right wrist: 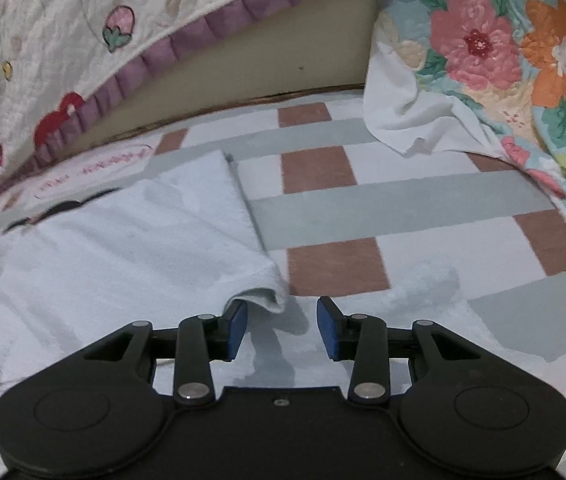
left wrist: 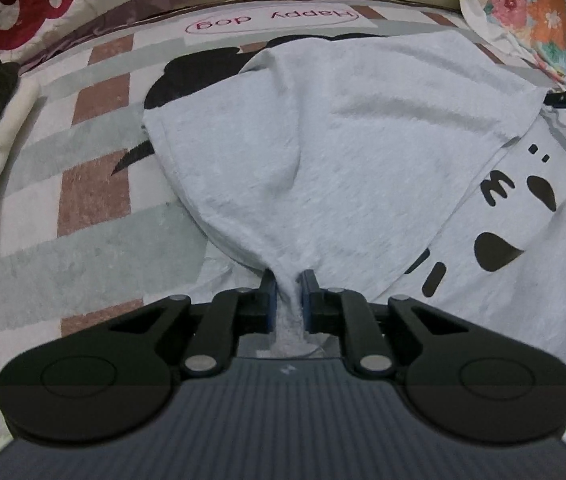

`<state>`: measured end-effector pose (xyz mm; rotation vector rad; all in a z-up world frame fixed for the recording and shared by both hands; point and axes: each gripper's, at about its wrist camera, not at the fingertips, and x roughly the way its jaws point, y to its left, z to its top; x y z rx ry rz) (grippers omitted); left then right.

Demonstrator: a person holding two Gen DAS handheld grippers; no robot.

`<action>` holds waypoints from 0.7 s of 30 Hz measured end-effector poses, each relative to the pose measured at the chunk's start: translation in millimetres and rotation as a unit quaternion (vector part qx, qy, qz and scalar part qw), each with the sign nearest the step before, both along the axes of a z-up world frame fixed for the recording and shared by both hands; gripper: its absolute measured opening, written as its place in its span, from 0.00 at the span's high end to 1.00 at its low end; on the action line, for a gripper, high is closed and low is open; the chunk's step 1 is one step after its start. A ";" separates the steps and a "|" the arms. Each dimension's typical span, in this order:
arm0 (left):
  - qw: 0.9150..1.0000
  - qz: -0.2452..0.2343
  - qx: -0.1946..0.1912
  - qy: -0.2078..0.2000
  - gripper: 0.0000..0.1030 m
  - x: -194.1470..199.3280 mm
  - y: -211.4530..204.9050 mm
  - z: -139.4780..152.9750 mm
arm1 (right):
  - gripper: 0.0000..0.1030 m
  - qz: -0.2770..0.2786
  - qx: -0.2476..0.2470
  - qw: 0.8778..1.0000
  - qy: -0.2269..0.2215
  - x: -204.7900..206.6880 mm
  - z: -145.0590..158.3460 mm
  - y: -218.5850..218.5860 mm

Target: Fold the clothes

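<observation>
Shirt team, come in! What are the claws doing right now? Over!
Left claw shut on grey shirt, bunched fabric pinched. Right claw open, folded shirt edge just ahead. Nothing blocking on the checked blanket.

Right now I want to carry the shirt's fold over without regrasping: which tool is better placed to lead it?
Left. The left tool is already pinched shut on a bunch of the grey shirt. The right tool is open, with only a shirt corner by one pad.
</observation>
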<state>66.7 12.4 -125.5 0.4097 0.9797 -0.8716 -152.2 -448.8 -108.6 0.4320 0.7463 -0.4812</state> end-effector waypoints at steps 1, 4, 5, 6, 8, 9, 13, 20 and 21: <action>1.000 0.001 0.000 -0.001 0.88 -0.1 -0.2 0.1 | 0.56 -0.001 0.000 1.000 -0.003 0.1 1.7 0.8; 1.000 0.002 0.000 -0.002 0.87 -0.2 -0.7 0.1 | 0.54 -0.004 -0.004 1.000 -0.016 1.3 7.1 2.5; 1.000 0.004 -0.001 0.001 0.85 0.6 -0.2 -0.3 | 0.54 -0.007 -0.003 1.000 -0.019 2.5 7.5 1.7; 1.000 0.006 -0.001 0.004 0.85 1.5 0.4 -0.8 | 0.54 -0.010 -0.003 1.000 -0.022 3.7 7.7 0.6; 0.999 0.026 -0.009 0.023 0.72 5.4 3.0 0.8 | 0.54 -0.014 -0.004 1.000 -0.019 7.3 5.8 -1.9; 0.999 0.030 -0.019 0.035 0.62 6.6 4.8 3.1 | 0.54 -0.019 -0.018 1.000 -0.005 10.5 4.6 -1.2; 0.998 0.022 -0.035 0.052 0.47 4.1 7.3 10.1 | 0.91 -0.007 -0.056 0.998 -0.001 12.6 8.7 7.4; 0.999 -0.021 0.027 0.021 0.35 -10.0 -5.5 -3.7 | 0.97 -0.024 -0.075 0.997 -0.010 10.2 21.7 2.4; 0.999 -0.023 0.031 0.014 0.35 -10.3 -6.6 -4.1 | 0.97 -0.028 -0.072 0.997 -0.012 8.7 22.6 0.1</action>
